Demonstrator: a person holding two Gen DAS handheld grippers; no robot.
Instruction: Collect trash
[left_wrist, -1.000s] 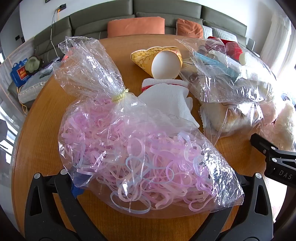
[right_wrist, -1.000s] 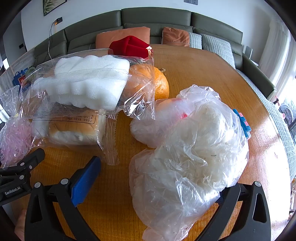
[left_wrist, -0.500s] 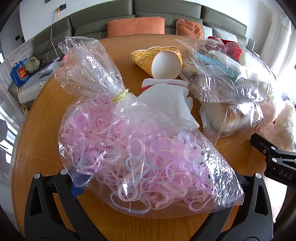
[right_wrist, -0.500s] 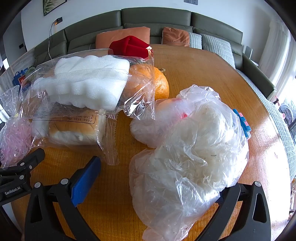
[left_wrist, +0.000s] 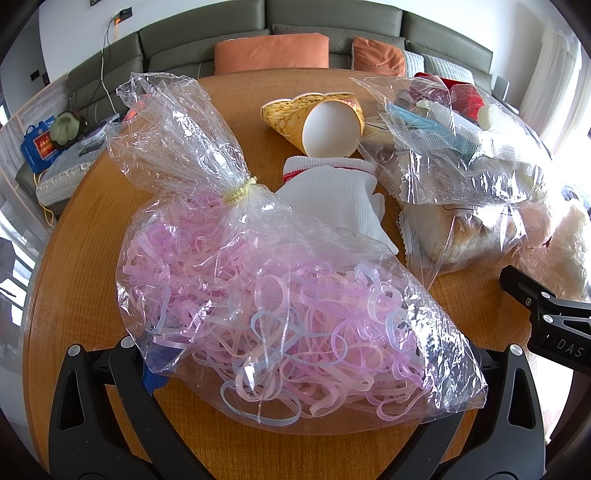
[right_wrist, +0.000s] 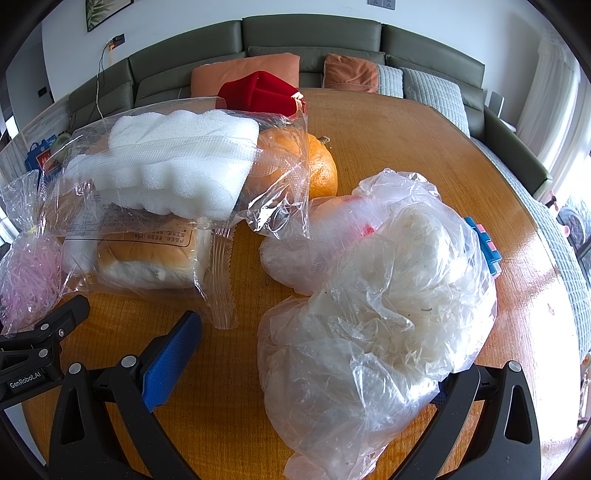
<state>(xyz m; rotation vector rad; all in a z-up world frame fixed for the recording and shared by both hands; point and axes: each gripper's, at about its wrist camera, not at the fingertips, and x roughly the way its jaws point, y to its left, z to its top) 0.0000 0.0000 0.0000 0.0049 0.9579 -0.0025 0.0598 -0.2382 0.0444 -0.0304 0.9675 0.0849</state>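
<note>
A clear bag of pink rubber bands (left_wrist: 280, 306), tied with a yellow band, lies on the round wooden table (left_wrist: 81, 258) between the wide-open fingers of my left gripper (left_wrist: 295, 373). It also shows at the far left of the right wrist view (right_wrist: 26, 269). A crumpled white plastic bag (right_wrist: 376, 314) lies between the open fingers of my right gripper (right_wrist: 306, 365); its right finger is partly hidden behind the bag. Neither gripper is closed on anything.
A white glove (left_wrist: 332, 199), a tipped paper cup (left_wrist: 325, 122), a clear bag with white foam (right_wrist: 177, 166), a wrapped bun (right_wrist: 144, 254), an orange (right_wrist: 321, 170), a red box (right_wrist: 258, 92) and a blue block (right_wrist: 487, 243) lie on the table. A sofa stands behind.
</note>
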